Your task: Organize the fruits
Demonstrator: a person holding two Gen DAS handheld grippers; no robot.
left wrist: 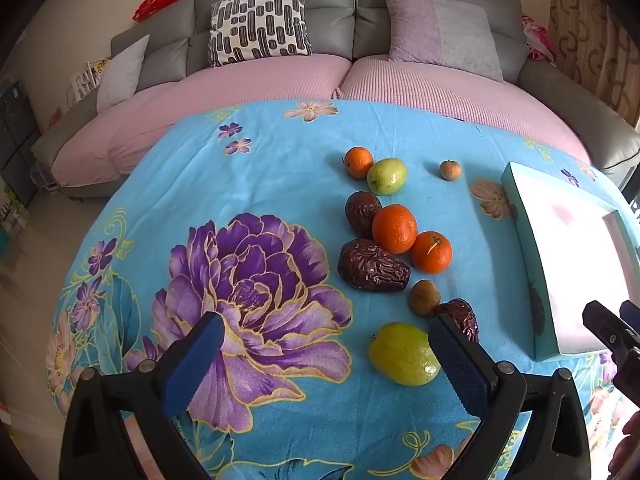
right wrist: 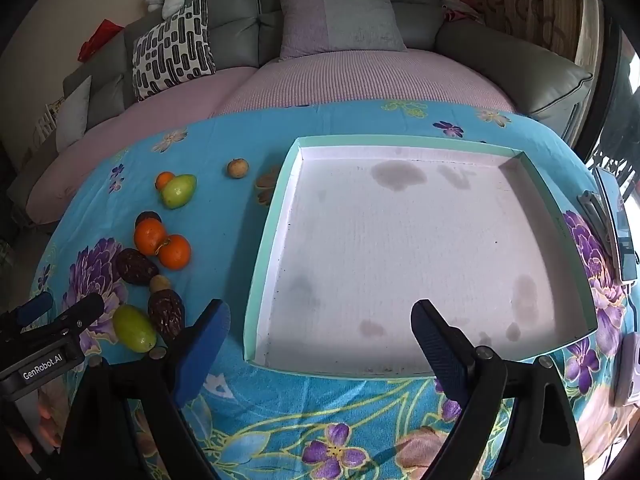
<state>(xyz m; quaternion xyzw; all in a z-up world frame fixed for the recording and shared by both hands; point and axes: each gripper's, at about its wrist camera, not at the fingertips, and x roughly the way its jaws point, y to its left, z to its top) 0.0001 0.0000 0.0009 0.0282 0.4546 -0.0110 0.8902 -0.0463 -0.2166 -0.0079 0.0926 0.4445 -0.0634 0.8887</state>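
Two grippers hang tilted steeply downward over the worktop, which is draped in a blue floral cloth [left wrist: 280, 168]. The left gripper [left wrist: 324, 344] has its blue-padded jaws spread wide with nothing between them; its right finger [left wrist: 456, 360] sits in front of the nearest green fruit. The right gripper [right wrist: 320, 332] is also spread wide and empty, poised over the near edge of the tray [right wrist: 264, 248], a shallow, mint-rimmed, white-floored box with faint stains that holds no fruit.

All the fruits lie loose on the cloth to the left of the tray, ten in count. Three oranges: one at the far end [left wrist: 359, 162] and two touching each other [left wrist: 394, 229] [left wrist: 431, 252]. Two green fruits: one far [left wrist: 387, 176], one near [left wrist: 402, 354]. Three wrinkled red dates [left wrist: 362, 213] [left wrist: 374, 266] [left wrist: 460, 316]. Two small brown round fruits: one apart toward the far edge [left wrist: 450, 169], one between the dates [left wrist: 424, 297].
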